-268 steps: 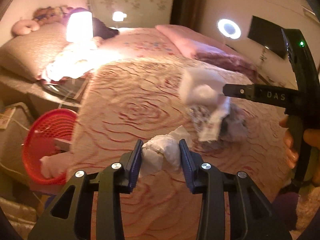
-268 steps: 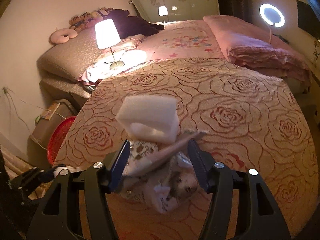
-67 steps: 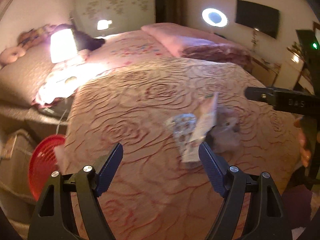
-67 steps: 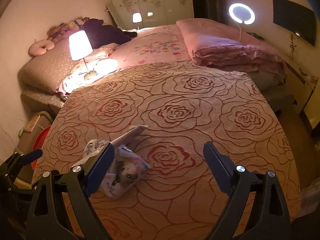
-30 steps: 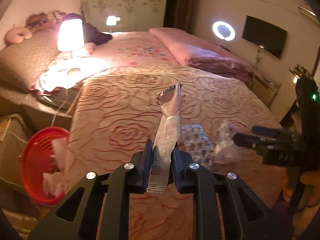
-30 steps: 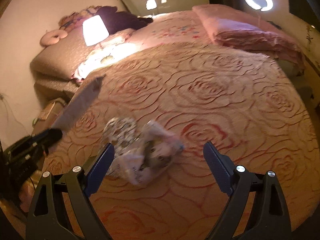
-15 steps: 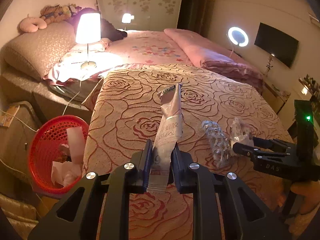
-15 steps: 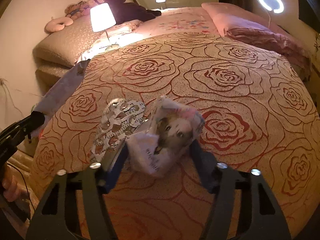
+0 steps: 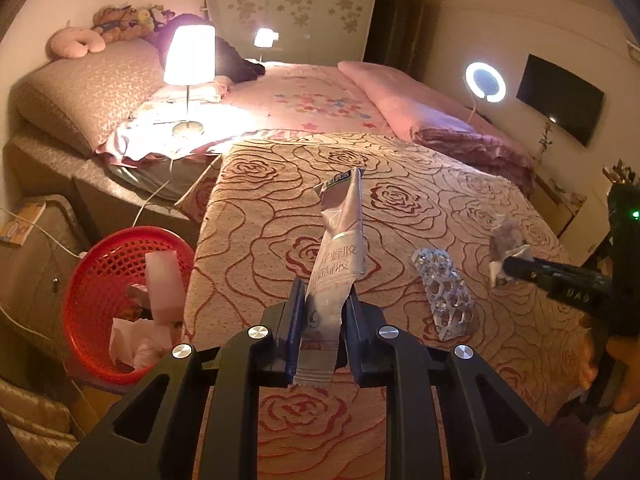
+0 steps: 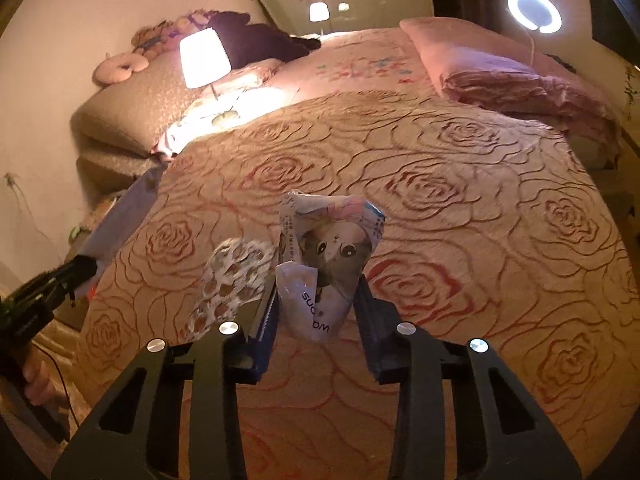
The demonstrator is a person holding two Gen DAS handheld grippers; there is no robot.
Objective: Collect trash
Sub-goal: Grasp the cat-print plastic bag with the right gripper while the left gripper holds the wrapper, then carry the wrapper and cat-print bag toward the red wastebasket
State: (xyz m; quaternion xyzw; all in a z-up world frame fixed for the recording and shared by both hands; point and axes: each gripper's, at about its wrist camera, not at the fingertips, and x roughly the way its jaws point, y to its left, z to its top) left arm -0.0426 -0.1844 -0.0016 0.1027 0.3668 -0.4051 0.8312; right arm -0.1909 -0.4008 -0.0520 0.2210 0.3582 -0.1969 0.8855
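My left gripper is shut on a long silver stick wrapper that stands up above the rose bedspread. My right gripper is shut on a crumpled packet with a cat picture, lifted a little off the bed; it also shows in the left wrist view. A shiny patterned foil wrapper lies on the bedspread between the two grippers, and shows in the right wrist view. The red mesh basket stands on the floor left of the bed, with tissues and a white block in it.
A lit lamp stands on the bedside at the back left. A folded pink duvet lies at the back right. A ring light and a wall TV are on the right. Cables run near the basket.
The right gripper has closed on the cat packet and lifted it off the bedspread. The left gripper still holds the stick wrapper and has pulled back slightly toward the basket side.
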